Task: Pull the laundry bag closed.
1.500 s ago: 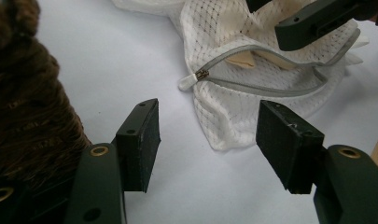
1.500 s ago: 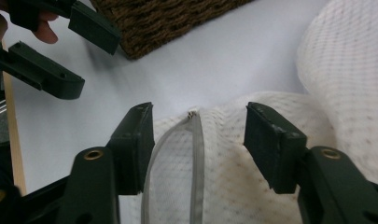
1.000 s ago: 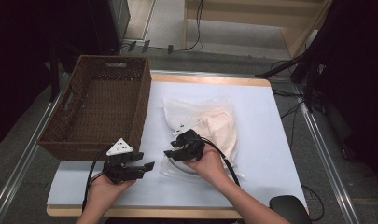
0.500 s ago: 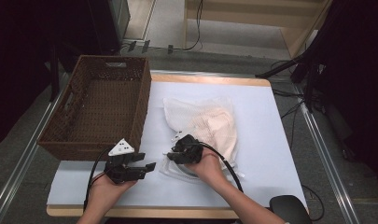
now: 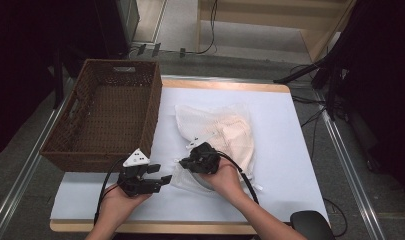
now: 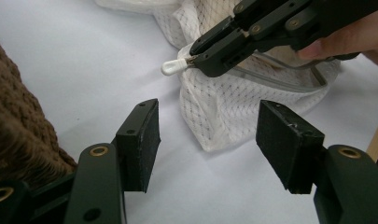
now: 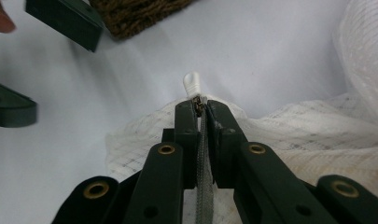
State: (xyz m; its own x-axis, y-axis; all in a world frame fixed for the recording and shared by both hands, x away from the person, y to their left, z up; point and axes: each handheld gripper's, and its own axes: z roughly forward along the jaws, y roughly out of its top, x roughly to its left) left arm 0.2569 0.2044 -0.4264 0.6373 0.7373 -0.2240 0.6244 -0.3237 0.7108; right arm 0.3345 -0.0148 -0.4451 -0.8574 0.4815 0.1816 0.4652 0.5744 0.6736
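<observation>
- On the white surface [image 5: 285, 130], beside the wicker basket [image 5: 102, 117], a mesh laundry bag [image 5: 225, 132] is lying.
- My right claw [image 7: 201, 105] is pinching the zipper pull [image 7: 192, 84], clamped tight.
- My left claw [image 6: 207, 140] is gaping wide, holding nothing, near the bag's corner.
- Judging by this, the zip is gripped; the sliding is remaining.

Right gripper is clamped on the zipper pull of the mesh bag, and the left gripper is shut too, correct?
Not quite. The right gripper is clamped at the zipper pull of the mesh bag, but the left gripper is open, jaws wide apart in the left gripper view.
</observation>
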